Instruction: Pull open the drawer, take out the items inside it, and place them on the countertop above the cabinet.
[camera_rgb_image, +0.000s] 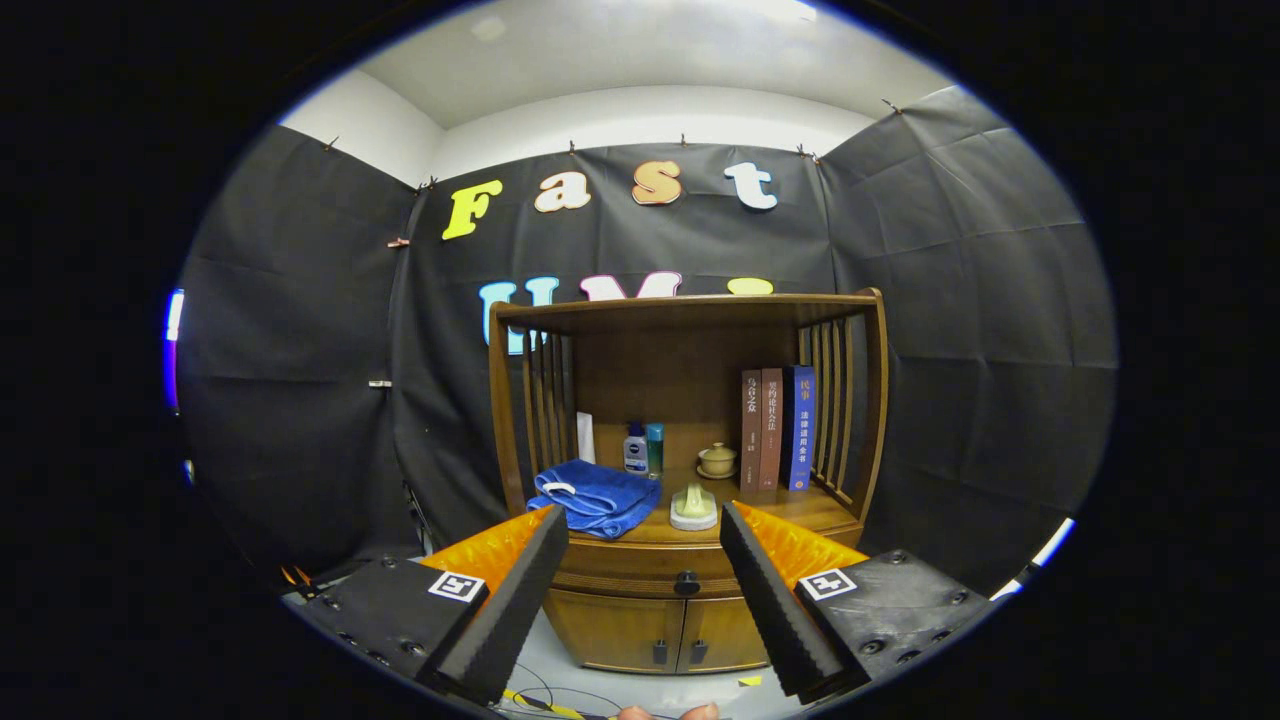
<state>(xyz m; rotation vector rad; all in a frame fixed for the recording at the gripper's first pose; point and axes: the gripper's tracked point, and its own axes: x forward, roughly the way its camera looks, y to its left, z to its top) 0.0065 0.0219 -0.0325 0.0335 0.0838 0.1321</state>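
Straight ahead, beyond the fingertips and centred in the gap between them: drawer (640, 572), front flush with the cabinet (625, 625), dark knob (686, 582) on its face. Its long axis runs crosswise to the fingers. Gripper (645, 530) well short of it, fingers wide apart, nothing between them. On the countertop (800, 508) above: blue towel (595, 497), a small pale piece on a round base (693, 506), bottles (643, 449), lidded cup (717, 459), books (778, 428). Closed drawer fits either not yet opened or emptied and shut.

Chinese titles on three book spines (772, 428), too small to read.
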